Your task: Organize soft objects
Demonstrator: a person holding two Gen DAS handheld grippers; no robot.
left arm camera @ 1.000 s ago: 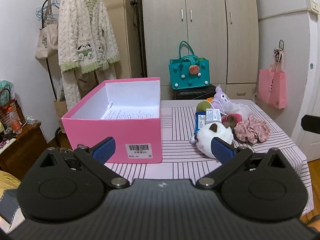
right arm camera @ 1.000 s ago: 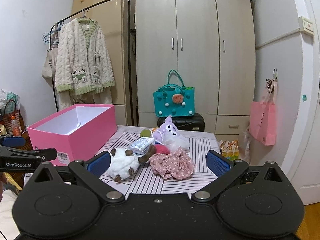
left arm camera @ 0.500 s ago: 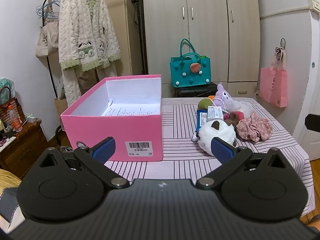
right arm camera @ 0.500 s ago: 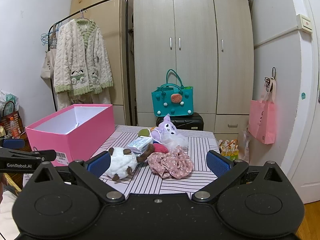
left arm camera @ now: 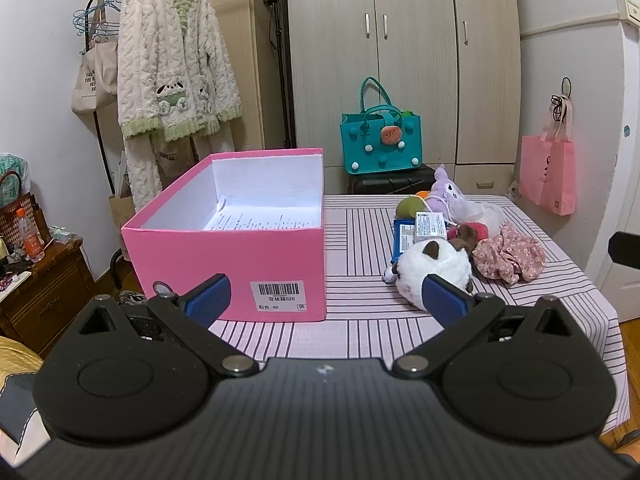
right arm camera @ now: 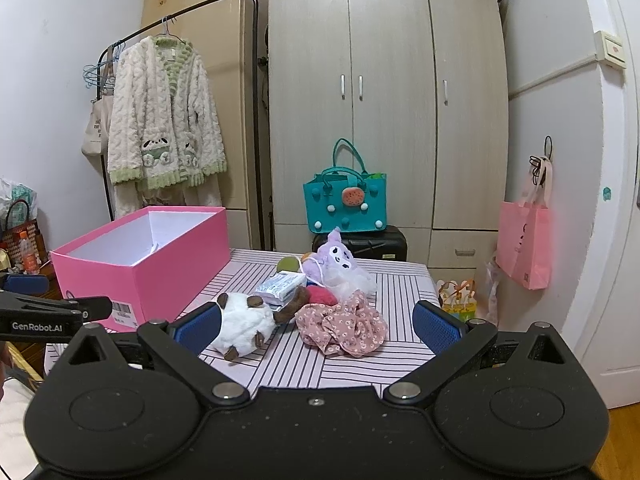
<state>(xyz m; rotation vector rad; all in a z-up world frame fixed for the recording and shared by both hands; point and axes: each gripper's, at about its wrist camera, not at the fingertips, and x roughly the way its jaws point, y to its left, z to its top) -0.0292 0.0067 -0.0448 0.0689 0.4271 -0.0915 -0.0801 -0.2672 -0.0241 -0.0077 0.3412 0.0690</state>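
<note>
An open pink box [left arm camera: 224,256] [right arm camera: 168,268] stands on the left of a striped table [left arm camera: 352,332]; only a printed sheet lies in it. To its right is a pile of soft things: a white plush [left arm camera: 434,268] [right arm camera: 244,322], a floral pink cloth [left arm camera: 510,254] [right arm camera: 344,328], a purple plush [left arm camera: 448,192] [right arm camera: 338,262], a green ball [left arm camera: 408,208] and tissue packs [left arm camera: 428,226]. My left gripper [left arm camera: 326,300] is open and empty, short of the box and the white plush. My right gripper [right arm camera: 316,322] is open and empty, in front of the pile.
Behind the table stand a wardrobe [right arm camera: 384,100], a teal bag [right arm camera: 344,200] on a black suitcase, and a rack with a fluffy robe [left arm camera: 172,72]. A pink bag [left arm camera: 548,176] hangs on the right wall. A wooden cabinet [left arm camera: 40,280] stands at left.
Both grippers have drifted slightly, so the views have shifted a little. Both stay open and nothing on the table has moved.
</note>
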